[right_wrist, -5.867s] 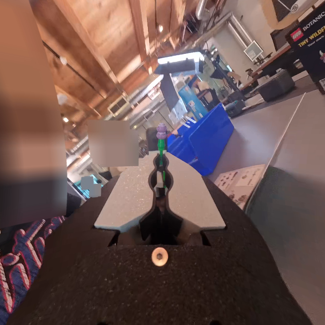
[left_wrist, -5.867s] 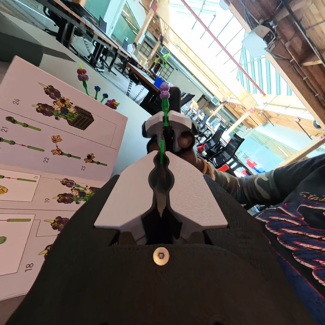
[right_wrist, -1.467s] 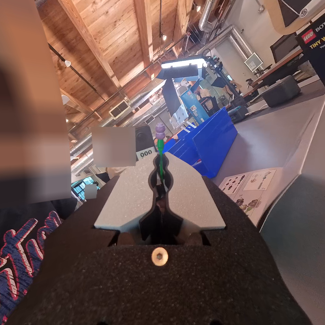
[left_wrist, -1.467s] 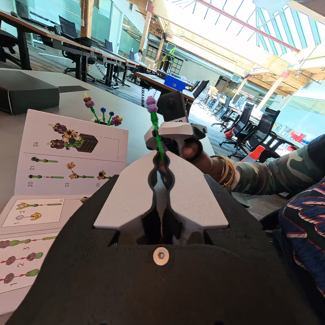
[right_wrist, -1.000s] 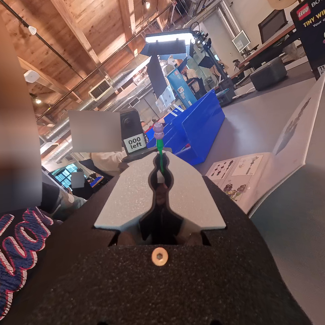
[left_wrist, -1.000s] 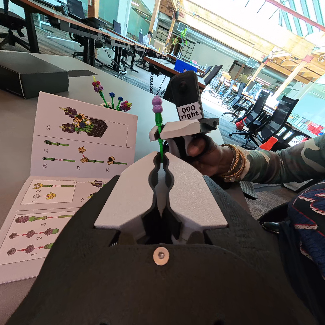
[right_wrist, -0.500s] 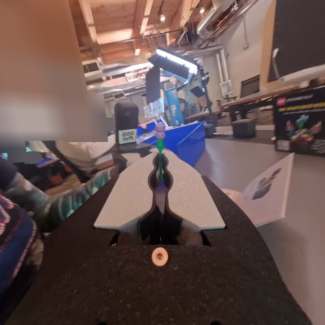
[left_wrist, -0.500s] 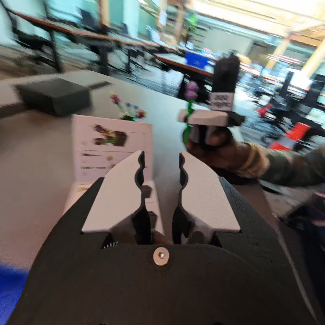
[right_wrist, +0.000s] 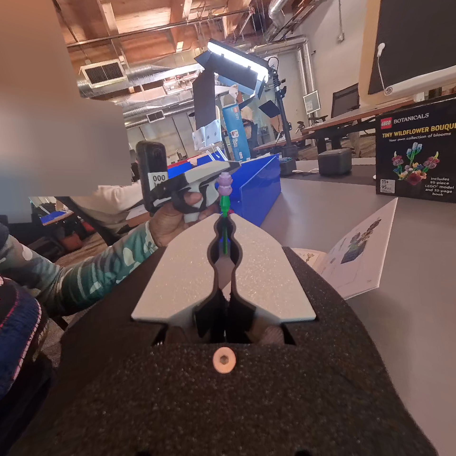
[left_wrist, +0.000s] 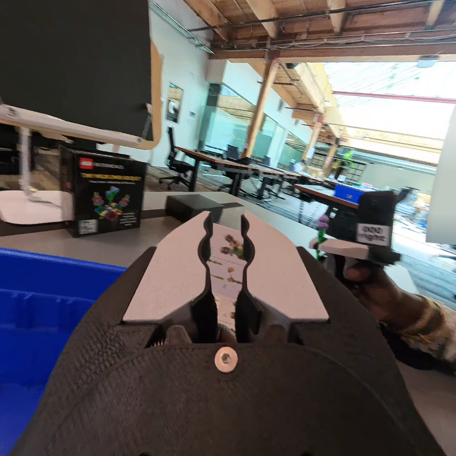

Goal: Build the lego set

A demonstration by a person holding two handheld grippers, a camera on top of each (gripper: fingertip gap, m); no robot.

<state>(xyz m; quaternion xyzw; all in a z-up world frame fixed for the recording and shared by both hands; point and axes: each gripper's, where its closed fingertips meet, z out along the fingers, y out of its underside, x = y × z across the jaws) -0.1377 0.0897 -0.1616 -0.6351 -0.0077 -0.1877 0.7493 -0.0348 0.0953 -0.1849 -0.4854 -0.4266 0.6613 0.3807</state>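
Note:
My right gripper (right_wrist: 225, 217) is shut on the green stem of a lego flower (right_wrist: 225, 187) with two purple buds on top, held upright above the table. My left gripper (left_wrist: 226, 219) is open and empty, with the open instruction booklet (left_wrist: 227, 246) showing between its fingers. In the left wrist view the right gripper (left_wrist: 318, 243) is to the right with the purple flower (left_wrist: 322, 225) standing up from it. In the right wrist view the left gripper (right_wrist: 212, 170) is just behind and left of the flower, held by a hand.
A blue bin (left_wrist: 37, 296) is close on the left and shows behind the flower (right_wrist: 259, 187). The black lego box (left_wrist: 106, 195) (right_wrist: 417, 153) stands at the back of the grey table (right_wrist: 320, 209). The booklet (right_wrist: 357, 251) lies to the right. A small black box (left_wrist: 195, 207) sits farther back. About 11 cm separates my left fingertips from my right.
My left gripper has let go of the green stem, opened, and swung left toward the blue bin. My right gripper still holds the flower and has tilted level.

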